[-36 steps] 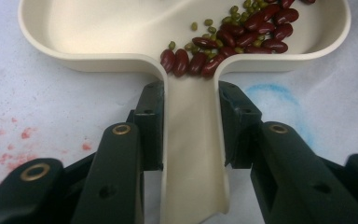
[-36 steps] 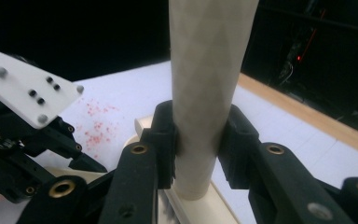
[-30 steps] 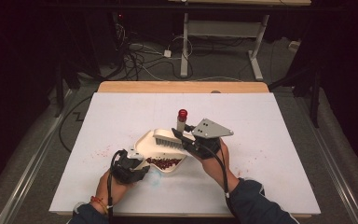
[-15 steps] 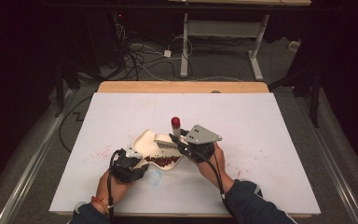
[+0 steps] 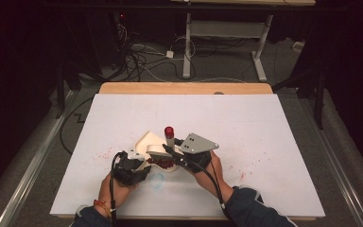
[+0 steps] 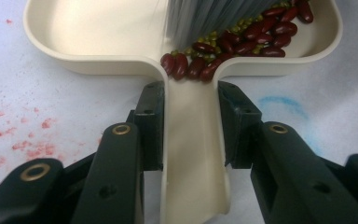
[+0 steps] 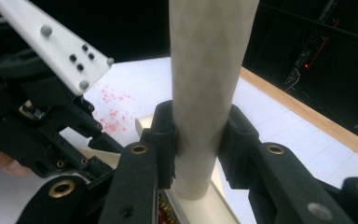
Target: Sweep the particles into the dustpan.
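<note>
I hold the cream dustpan [image 6: 121,32] by its handle [image 6: 193,154], my left gripper [image 6: 191,100] clamped on it from both sides so the pan lies flat on the white table [image 5: 264,127] and cannot slide while I sweep. My right gripper [image 7: 198,135] is clenched round the pale handle of the hand brush [image 7: 209,79], which stands nearly upright, its red end cap [image 5: 169,131] uppermost in the high view. Its grey bristles [image 6: 209,18] reach down into the pan, pressing a heap of red kidney beans [image 6: 242,42] and small green beans [image 6: 214,46] towards the back wall beside the handle. I judge the upright hold keeps the bristle tips raking the pan floor. The pan's raised rim pens the beans on three sides; the open mouth faces away from me, towards a broad bare stretch of table. Red specks [image 6: 32,140] dot the table left of my jaws.
</note>
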Demonstrator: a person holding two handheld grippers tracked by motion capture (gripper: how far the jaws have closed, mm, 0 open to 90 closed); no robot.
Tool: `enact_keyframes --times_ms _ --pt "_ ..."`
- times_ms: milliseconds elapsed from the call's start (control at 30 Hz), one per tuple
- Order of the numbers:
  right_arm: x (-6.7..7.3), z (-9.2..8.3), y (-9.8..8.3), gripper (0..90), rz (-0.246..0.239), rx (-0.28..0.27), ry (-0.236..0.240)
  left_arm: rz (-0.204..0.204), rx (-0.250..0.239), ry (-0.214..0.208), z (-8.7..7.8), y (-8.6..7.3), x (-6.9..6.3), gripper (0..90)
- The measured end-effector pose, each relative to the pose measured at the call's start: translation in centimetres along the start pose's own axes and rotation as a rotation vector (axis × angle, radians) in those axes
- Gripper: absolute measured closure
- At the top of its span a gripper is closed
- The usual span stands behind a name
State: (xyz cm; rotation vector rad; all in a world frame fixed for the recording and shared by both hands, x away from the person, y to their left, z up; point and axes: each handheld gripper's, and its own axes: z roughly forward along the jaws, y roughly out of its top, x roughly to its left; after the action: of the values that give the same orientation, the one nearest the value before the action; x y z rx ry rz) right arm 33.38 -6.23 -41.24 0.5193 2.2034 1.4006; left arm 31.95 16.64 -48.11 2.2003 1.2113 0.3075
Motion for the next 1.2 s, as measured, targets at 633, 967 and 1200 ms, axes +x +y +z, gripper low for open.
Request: enact_keyframes --times_ms 633,967,1200 --pt "-5.0 -3.0 1.2 70.4 0.056 -0.062 -0.102 0.003 0.002 0.003 0.2 -0.1 0.1 63.5" --pt "-5.6 -2.1 0.1 70.5 0.064 -0.024 -0.122 0.005 0.005 0.002 0.4 -0.1 0.2 63.5" --pt "-5.8 -2.4 0.2 70.4 0.061 -0.028 -0.117 0.006 0.006 0.001 0.4 -0.2 0.3 63.4"
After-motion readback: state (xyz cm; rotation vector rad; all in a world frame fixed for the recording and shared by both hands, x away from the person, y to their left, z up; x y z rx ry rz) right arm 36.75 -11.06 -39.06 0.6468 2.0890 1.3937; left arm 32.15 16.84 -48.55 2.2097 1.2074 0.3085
